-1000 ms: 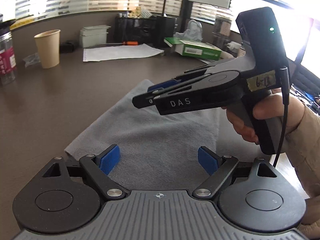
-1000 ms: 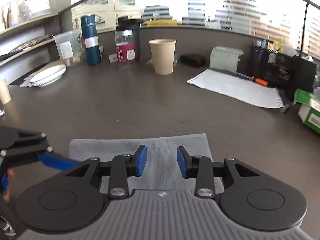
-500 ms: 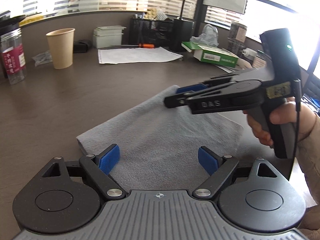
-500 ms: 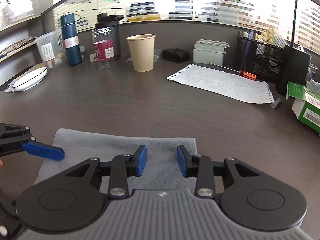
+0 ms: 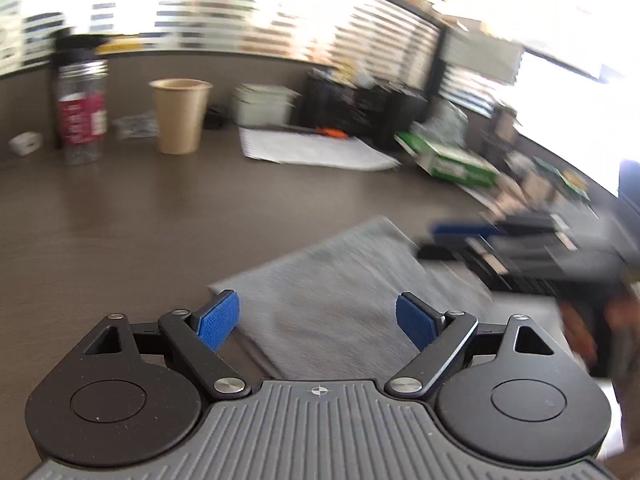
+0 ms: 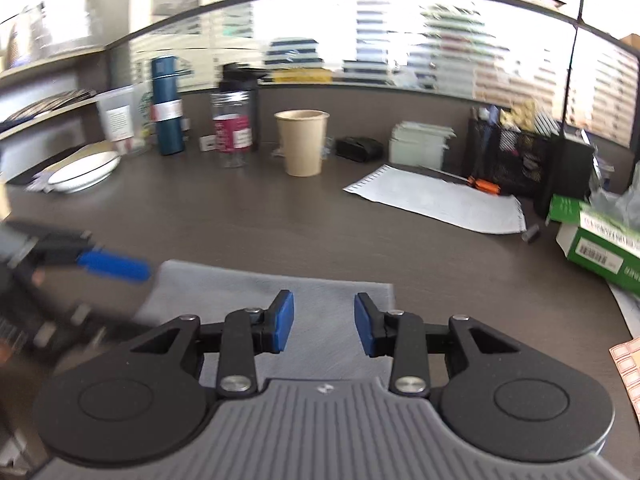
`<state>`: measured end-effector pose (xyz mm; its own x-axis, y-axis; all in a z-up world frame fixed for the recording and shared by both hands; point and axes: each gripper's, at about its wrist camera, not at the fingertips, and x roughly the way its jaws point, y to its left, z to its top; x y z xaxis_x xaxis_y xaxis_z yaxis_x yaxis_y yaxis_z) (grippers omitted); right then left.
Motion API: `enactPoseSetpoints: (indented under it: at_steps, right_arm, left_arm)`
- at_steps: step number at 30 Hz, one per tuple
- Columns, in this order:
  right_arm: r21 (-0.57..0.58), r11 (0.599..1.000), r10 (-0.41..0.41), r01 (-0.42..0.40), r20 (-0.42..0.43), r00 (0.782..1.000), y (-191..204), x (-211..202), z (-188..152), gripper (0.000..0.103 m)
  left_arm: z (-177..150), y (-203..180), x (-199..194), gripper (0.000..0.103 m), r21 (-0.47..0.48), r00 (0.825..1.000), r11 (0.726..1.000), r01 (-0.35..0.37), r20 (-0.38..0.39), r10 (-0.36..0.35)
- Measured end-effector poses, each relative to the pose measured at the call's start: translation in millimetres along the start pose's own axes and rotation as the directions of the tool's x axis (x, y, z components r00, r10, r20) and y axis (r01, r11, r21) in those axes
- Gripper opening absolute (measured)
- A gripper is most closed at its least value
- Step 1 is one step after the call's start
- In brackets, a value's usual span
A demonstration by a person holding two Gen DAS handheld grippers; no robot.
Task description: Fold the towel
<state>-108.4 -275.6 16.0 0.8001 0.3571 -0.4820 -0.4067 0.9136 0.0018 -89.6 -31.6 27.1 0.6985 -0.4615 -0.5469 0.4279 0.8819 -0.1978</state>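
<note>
On the dark brown surface (image 6: 280,232) lies the flat grey terry towel (image 5: 344,280), seemingly light, limp and best pinched at a corner, while both grippers' fingers (image 5: 218,322) gape empty.

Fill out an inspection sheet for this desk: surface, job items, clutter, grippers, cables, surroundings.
Surface: dark wood-grain desk.
Job items: grey towel lies flat near the front edge, already folded into layers.
Clutter: paper cup, red-labelled jar, blue flask, white bowl, paper sheet, orange-handled screwdriver, green box.
Grippers: left gripper open wide over the towel; right gripper open, nothing between its pads.
Cables: nothing seen.
Surroundings: windows with blinds, shelves at left.
</note>
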Motion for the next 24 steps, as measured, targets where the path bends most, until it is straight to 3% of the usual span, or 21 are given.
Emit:
enactPoseSetpoints:
  at_steps: [5, 13, 24]
  right_arm:
    - [-0.099, 0.990, 0.100, -0.100, -0.008, 0.995, 51, -18, -15, 0.037]
    - [-0.191, 0.959, 0.198, -0.208, -0.070, 0.978, 106, -26, -25, 0.037]
    - [-0.217, 0.962, 0.140, -0.169, -0.140, 0.980, 119, -6, -31, 0.023]
  left_arm:
    - [1, 15, -14, 0.090, -0.093, 0.988, 0.986, -0.136, 0.059, 0.142]
    - [0, 25, -31, 0.091, -0.144, 0.976, 0.972, -0.184, 0.093, 0.199]
    - [-4, 29, -43, 0.091, -0.153, 0.972, 0.971, -0.184, 0.119, 0.203]
